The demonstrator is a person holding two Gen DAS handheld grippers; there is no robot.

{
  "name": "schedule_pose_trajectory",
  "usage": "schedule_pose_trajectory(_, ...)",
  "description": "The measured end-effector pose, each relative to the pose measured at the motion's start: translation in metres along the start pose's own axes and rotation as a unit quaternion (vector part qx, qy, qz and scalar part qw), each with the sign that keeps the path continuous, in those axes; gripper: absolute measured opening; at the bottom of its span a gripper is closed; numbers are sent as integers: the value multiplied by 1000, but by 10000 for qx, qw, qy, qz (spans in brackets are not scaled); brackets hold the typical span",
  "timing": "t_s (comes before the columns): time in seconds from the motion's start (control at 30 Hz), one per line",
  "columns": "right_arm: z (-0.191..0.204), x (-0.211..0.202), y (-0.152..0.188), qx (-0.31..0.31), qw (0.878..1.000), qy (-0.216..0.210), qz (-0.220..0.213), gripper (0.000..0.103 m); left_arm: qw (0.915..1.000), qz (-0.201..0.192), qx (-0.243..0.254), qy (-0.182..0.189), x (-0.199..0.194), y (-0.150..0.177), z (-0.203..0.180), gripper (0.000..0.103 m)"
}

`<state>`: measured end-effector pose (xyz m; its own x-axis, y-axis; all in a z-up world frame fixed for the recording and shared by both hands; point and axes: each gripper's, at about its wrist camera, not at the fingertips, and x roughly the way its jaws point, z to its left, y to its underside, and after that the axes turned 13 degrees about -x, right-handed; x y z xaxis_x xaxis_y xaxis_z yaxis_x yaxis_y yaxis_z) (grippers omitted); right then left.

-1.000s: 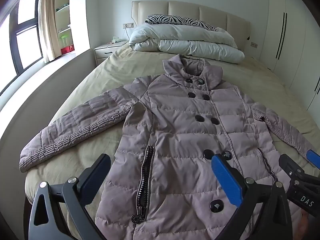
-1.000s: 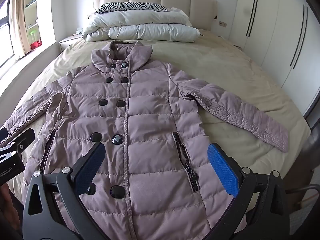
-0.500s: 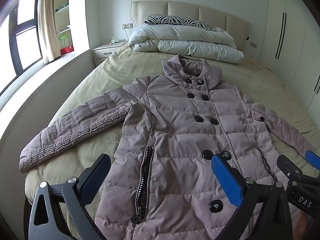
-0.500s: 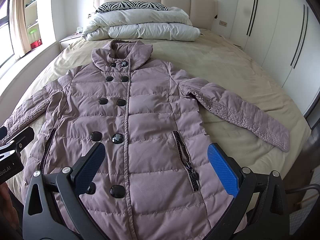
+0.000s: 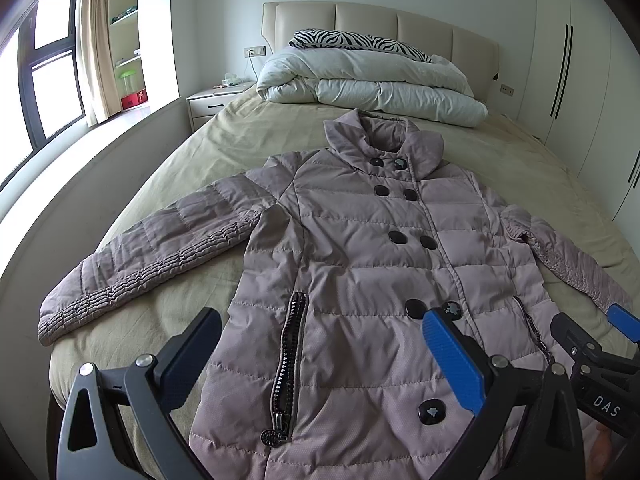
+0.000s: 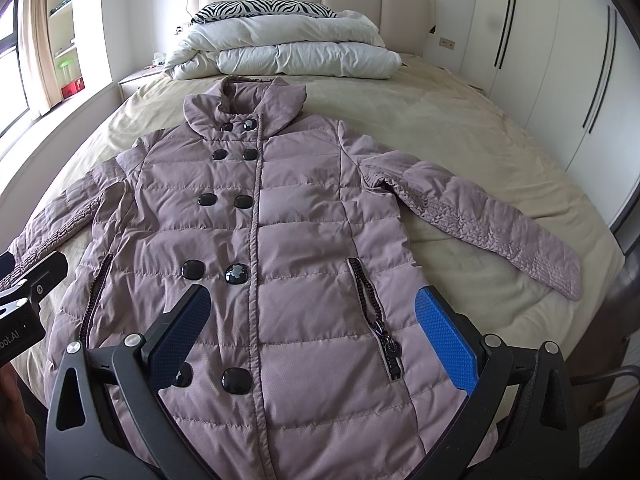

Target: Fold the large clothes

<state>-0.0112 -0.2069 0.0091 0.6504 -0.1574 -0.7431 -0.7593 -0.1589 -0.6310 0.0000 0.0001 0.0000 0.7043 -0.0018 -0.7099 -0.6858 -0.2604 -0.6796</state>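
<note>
Nearest the lens, the left gripper [image 5: 320, 354] is held with its jaws spread wide and nothing between them, above the hem region of the coat [image 5: 360, 280]. The right gripper [image 6: 312, 332] is likewise spread and empty, poised over the lower front panel.

The coat is laid face up and buttoned on the bed [image 6: 460, 140], its hem toward 6 o'clock and its collar [image 6: 244, 106] toward 12 o'clock. In the left wrist view one sleeve [image 5: 152, 256] is stretched toward 9 o'clock; in the right wrist view the other sleeve [image 6: 480, 216] runs out toward 3 o'clock, its cuff near the mattress edge.

Several slips can be foreseen. The quilted shell looks slick and puffy, so a shallow pinch could be lost once the fabric is lifted. If only the top layer is caught, the back panel would be left behind and the fold skewed. The large buttons [image 6: 236, 272] and the pocket zipper [image 6: 380, 328] could be struck by a pad. The sleeve cuff at 3 o'clock might be dragged off the bed.

Beyond the collar, the folded duvet [image 6: 288, 52] could be crowded if the coat is pushed toward 12 o'clock.
</note>
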Motion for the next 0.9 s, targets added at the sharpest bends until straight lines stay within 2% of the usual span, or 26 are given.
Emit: schedule_pose_trajectory(0.9, 6, 8, 8, 23, 10000, -48, 77, 103, 10000, 10, -5, 0, 0, 0, 0, 103)
